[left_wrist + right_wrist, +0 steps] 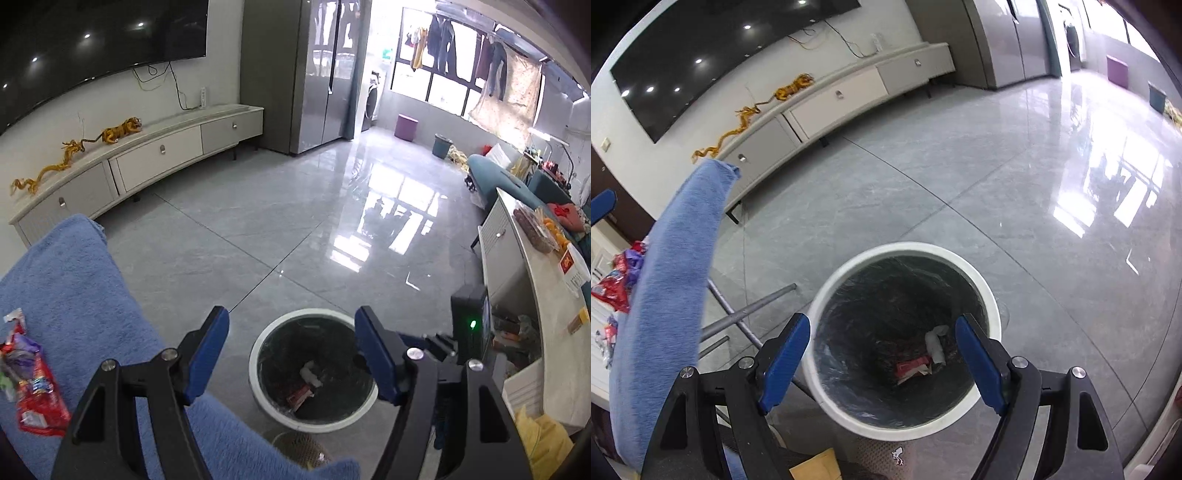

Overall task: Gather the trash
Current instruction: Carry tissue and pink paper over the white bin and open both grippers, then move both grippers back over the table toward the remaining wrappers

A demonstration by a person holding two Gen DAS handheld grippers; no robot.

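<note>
two grippers hang above the white-rimmed trash bin (905, 336), which stands on the grey tile floor (960, 184) and serves as reference for all positions below. left gripper (291, 328): jaws spread wide, nothing between the blue pads (207, 354); it sits over the near-left edge of the bin. right gripper (882, 336): jaws likewise spread, pads empty, straddling the bin mouth from the near side. inside the bin, on the black liner (849, 321), lie a red wrapper (912, 365) and a crumpled white scrap (936, 345), touching each other near the bottom. left of the bin, a blue towel-covered surface (74, 295) carries remaining trash: a cluster of red and purple snack wrappers (33, 387). beyond the bin, against the far wall, stands a white tv cabinet (159, 155). right of the bin, a white counter (546, 295) holds food items.
</note>
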